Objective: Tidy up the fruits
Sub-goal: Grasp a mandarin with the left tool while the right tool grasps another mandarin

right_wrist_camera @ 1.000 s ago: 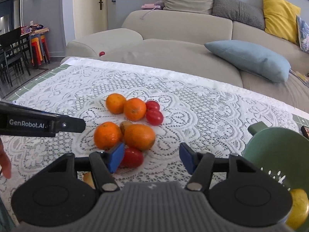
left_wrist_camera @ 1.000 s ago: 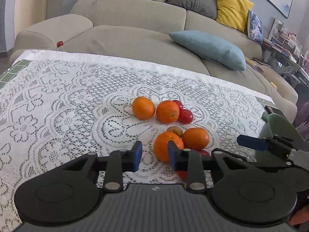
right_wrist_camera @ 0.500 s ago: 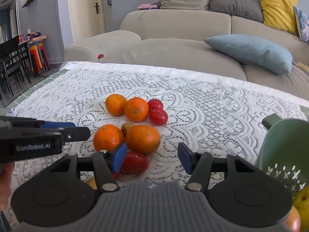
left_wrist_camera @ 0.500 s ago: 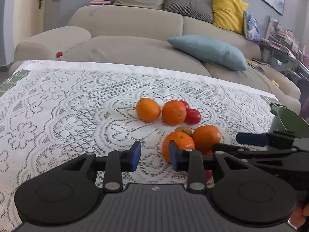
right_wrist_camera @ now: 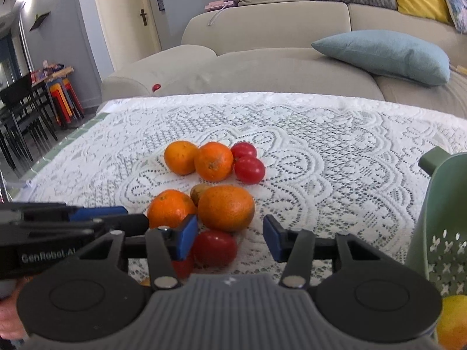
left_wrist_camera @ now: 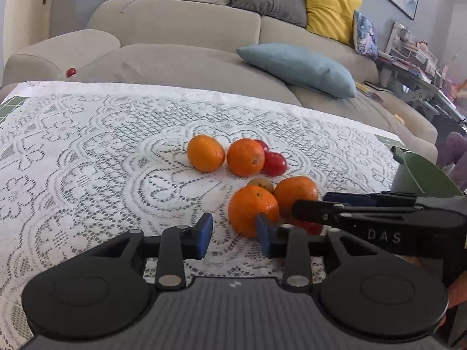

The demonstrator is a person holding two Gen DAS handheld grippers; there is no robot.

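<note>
Surfaces: white lace cloth (right_wrist_camera: 335,151) covered the table; round, dimpled oranges (right_wrist_camera: 226,207), glossy tomatoes (right_wrist_camera: 214,246).
Surroundings: perforated green colander (right_wrist_camera: 437,218) at right; left tongs (left_wrist_camera: 235,236) just beside, parted, empty.
Placement: right tongs (right_wrist_camera: 230,240) spread wide, nearest tomato between their tips.

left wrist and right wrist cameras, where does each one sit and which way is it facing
Left wrist: sits on the left tongs, looking forward over the lace tablecloth toward the sofa; its open blue fingers show, and the right tongs cross in from the right.
Right wrist: sits on the right tongs, facing the same way from further right; its open fingers show, a tomato just beyond them, the left tongs at the left edge, the green strainer on the right.
Shared: the oranges, tomatoes, blue cushion, strainer.
</note>
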